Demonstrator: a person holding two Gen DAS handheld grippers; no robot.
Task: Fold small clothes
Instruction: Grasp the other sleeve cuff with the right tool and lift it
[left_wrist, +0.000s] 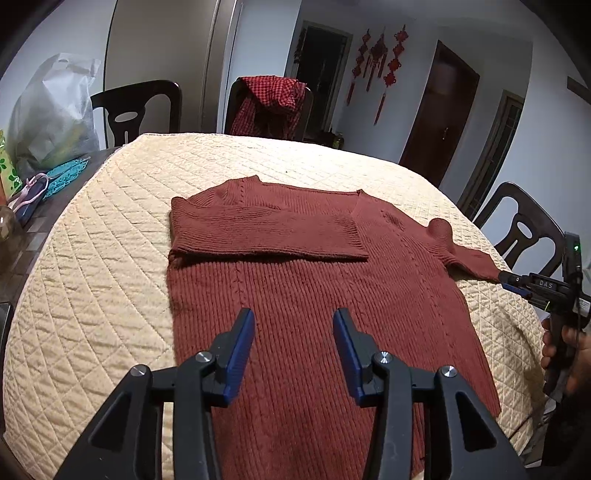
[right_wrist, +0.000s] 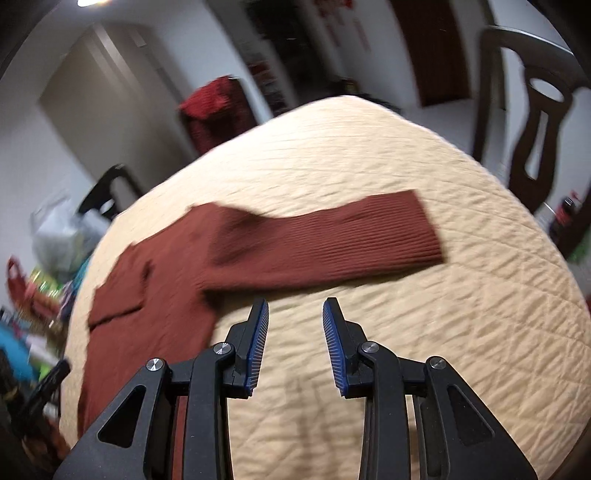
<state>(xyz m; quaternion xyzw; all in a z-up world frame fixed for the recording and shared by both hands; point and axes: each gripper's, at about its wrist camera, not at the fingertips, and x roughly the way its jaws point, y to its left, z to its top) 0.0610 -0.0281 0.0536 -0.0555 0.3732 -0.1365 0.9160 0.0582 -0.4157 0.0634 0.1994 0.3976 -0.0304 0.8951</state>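
Two claws here, both spread apart and gripping nothing. From the left wrist view, the left claw (left_wrist: 293, 347) hangs over the lower body of the rust-red knit sweater (left_wrist: 303, 302), which lies flat on the cream quilted cover (left_wrist: 110, 240) over the counter. One sleeve (left_wrist: 266, 236) is folded across the chest, running from about 9 to 3 o'clock just beyond the claw's tips. The other sleeve (left_wrist: 469, 258) sticks out toward 3 o'clock, and the right claw (left_wrist: 511, 282) is right at its cuff, though whether it's touching is hard to call. Dark chairs (left_wrist: 136, 110) stand around the far edge, one draped with a red checked cloth (left_wrist: 273, 103), and a plastic bag (left_wrist: 51, 110) sits at 10 o'clock. From the right wrist view, which is blurry, the right claw (right_wrist: 295, 332) is over bare quilt with the outstretched sleeve (right_wrist: 332, 243) lying just past its tips at 12 o'clock; the sweater's body trails off toward 8 o'clock.
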